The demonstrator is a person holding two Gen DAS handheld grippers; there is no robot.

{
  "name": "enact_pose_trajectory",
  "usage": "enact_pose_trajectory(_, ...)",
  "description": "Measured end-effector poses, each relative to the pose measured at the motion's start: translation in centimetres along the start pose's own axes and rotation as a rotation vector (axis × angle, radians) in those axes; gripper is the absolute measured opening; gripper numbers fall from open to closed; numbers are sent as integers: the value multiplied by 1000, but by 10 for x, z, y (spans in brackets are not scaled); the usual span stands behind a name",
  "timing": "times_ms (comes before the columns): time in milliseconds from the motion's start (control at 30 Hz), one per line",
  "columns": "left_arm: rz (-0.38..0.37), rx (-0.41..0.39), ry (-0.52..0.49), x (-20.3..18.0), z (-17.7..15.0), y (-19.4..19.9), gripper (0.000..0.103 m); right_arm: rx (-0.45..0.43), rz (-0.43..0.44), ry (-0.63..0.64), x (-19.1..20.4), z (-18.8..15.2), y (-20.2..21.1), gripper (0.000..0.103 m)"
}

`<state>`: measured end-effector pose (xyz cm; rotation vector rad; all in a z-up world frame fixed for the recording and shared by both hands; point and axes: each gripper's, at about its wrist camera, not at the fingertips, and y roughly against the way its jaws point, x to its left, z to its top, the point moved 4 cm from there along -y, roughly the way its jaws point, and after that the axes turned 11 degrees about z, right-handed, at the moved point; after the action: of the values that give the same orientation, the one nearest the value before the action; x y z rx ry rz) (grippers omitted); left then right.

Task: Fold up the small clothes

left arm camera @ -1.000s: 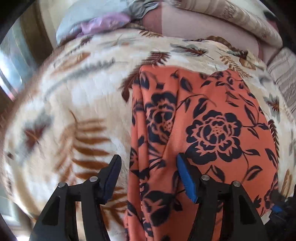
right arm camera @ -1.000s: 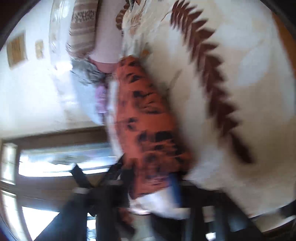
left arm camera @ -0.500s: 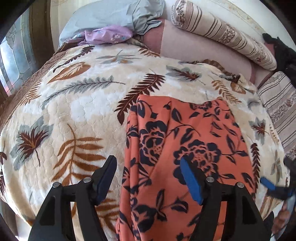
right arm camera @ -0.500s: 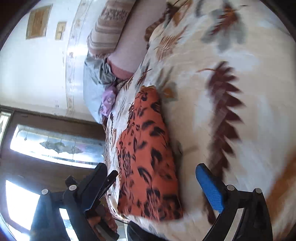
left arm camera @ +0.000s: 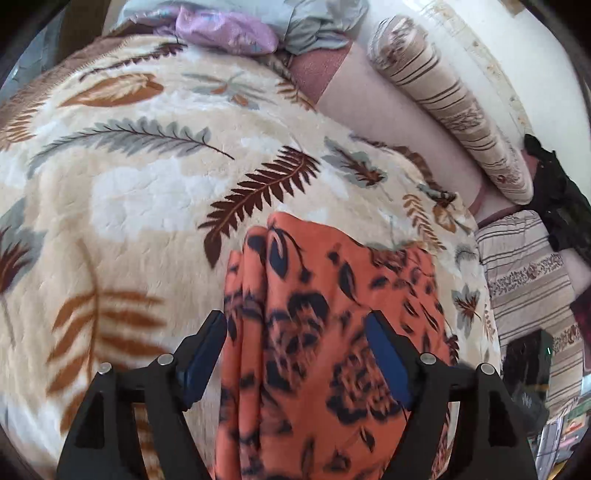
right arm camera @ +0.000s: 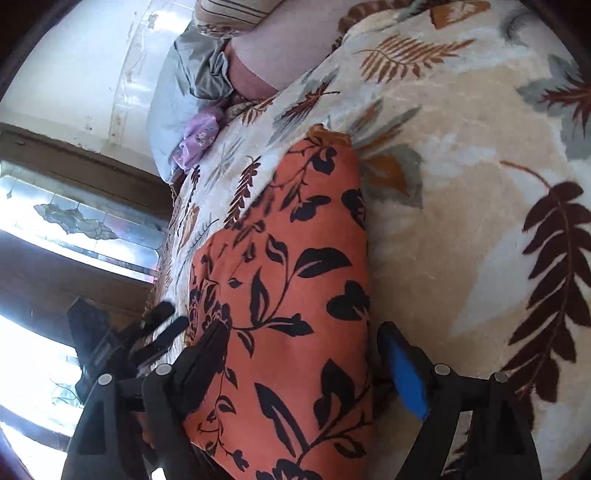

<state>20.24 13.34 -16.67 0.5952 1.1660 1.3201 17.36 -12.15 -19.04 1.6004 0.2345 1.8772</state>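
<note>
Left wrist view: the left gripper [left arm camera: 295, 347], jaws spread apart, straddles the near part of the orange garment with black floral print [left arm camera: 332, 332], which lies folded on the cream leaf-patterned plush blanket [left arm camera: 129, 184]. Only this view shows the striped bolster pillow [left arm camera: 450, 107] along the wall; a lilac cloth [left arm camera: 225, 29] lies at the blanket's far edge.

Right wrist view: the right gripper [right arm camera: 303, 354], jaws apart, brackets the garment's long folded edge. Only this view shows the window [right arm camera: 74, 221].
</note>
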Motion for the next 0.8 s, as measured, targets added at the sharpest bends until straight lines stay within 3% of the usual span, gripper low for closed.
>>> enact_pose_trajectory(33,28,45,-10,1,6,-15,43,15,-3,5,1,-2,-4,85)
enact_pose_trajectory(67,63,89,-10,6,8,-28,24,30,0,9,3,-4,-9,85)
enact_pose_trajectory(133,-3,97,72,19,11,-32,21,61,-25,31,6,-8,-12,85)
enact_pose_trajectory(233,-24,62,69,27,6,-28,22,63,-54,67,6,-14,-11,85)
enact_pose_trajectory(333,-101,83,153,40,7,-31,24,60,-33,15,0,-11,-11,85)
enact_pose_trajectory(400,-70,70,109,32,6,-19,32,62,-8,-3,2,-7,-9,85)
enact_pose_trajectory(433,-47,52,73,27,2,-8,43,61,2,6,5,-7,-6,85)
enact_pose_trajectory(467,-49,32,39,24,-2,4,52,57,0,17,7,-6,-2,85)
enact_pose_trajectory(533,-58,-10,-22,19,-16,30,59,51,-5,25,7,-7,5,85)
enact_pose_trajectory(600,-39,-51,-59,15,-34,51,59,46,-3,19,5,-11,11,85)
enact_pose_trajectory(800,-28,-5,-111,8,-75,64,58,22,14,7,6,-26,31,85)
